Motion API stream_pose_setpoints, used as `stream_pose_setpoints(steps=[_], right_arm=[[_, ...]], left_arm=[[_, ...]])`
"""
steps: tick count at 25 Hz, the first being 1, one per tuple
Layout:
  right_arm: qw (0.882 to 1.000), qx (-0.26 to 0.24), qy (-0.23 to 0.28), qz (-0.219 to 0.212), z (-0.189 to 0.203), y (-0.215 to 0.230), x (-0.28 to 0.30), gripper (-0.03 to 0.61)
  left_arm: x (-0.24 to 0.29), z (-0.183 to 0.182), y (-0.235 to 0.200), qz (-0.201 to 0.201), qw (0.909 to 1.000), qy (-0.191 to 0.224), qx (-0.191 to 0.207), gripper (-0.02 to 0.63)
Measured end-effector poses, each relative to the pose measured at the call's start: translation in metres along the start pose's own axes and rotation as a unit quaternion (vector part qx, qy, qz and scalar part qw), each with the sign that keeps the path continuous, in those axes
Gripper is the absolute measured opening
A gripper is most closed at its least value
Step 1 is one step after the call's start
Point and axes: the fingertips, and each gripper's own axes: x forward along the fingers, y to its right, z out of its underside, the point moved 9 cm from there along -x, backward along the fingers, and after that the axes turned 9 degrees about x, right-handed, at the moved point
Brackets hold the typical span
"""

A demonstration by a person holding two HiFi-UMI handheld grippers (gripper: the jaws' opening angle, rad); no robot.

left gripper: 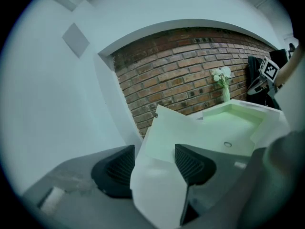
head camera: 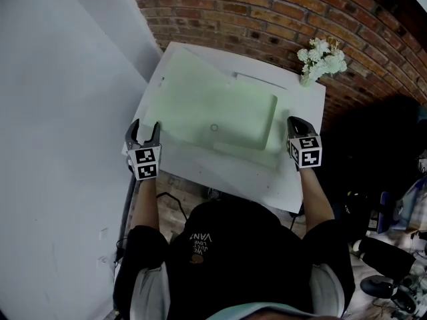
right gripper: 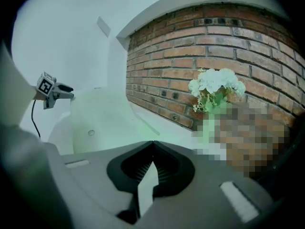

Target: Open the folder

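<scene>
Jaws: left gripper (left gripper: 153, 165) wide apart, white corner (left gripper: 157, 194) between | right gripper (right gripper: 152, 168) closed on thin white edge (right gripper: 145, 190) | pale-green folder (head camera: 220, 105) on counter (head camera: 303, 105)

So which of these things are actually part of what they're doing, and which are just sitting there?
In use:
- pale green translucent plastic folder
- left tongs, apart, a folder corner between them
- right tongs, closed on a thin sheet edge, apparently the folder's

Just there:
- white flowers in a vase
- white table
- red brick wall
</scene>
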Motion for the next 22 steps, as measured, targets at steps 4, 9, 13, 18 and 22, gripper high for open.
stream_pose_setpoints(steps=[4, 9, 13, 18, 22], right_arm=[[1.0, 0.003, 0.019, -0.008, -0.006, -0.002, -0.008, 0.0], [0.999, 0.007, 0.039, -0.016, -0.012, -0.005, -0.015, 0.0], [0.998, 0.008, 0.053, -0.023, -0.017, -0.008, -0.02, 0.0], [0.997, 0.016, 0.068, -0.031, -0.02, -0.012, -0.027, 0.0], [0.996, 0.022, 0.083, -0.039, -0.025, -0.016, -0.036, 0.0]], left_arm=[[-0.009, -0.013, -0.001, -0.008, 0.9998, 0.02, 0.002, 0.258], [-0.018, -0.027, 0.0, -0.014, 0.9991, 0.04, 0.005, 0.258], [-0.027, -0.039, -0.001, -0.021, 0.998, 0.059, 0.009, 0.258], [-0.037, -0.057, 0.002, -0.02, 0.996, 0.086, 0.014, 0.258], [-0.04, -0.072, 0.009, -0.005, 0.9938, 0.11, 0.016, 0.258]])
